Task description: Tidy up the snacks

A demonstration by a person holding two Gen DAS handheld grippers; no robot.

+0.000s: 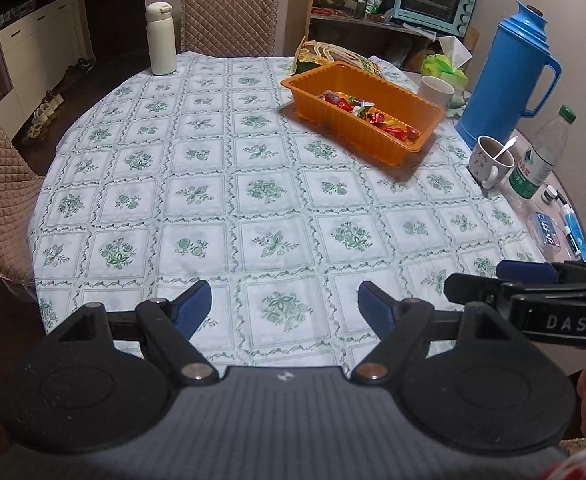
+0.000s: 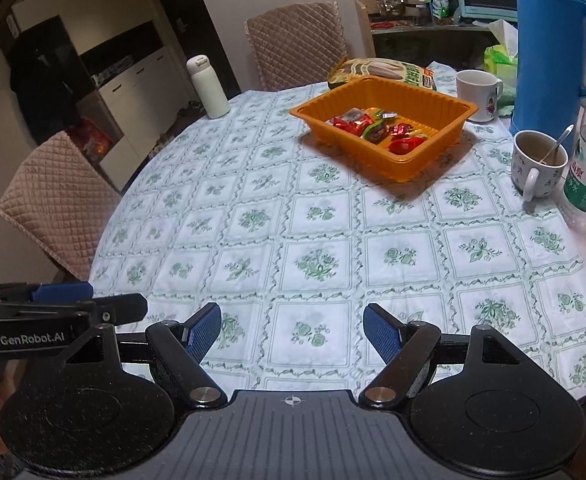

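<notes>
Orange tray (image 2: 385,136) of wrapped snacks (image 2: 377,130) ahead toward the surface's far right edge, long axis slanting; right gripper (image 2: 292,330) nearer, left gripper (image 1: 285,306) beside it; fingers spread, empty.

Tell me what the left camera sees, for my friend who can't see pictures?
An orange tray of wrapped sweets sits on a flowered tablecloth, beside a blue flask and a cup. The left gripper is open and empty above the near edge.

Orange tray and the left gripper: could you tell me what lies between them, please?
Only bare tablecloth between the left gripper and orange tray, in both wrist views.
</notes>
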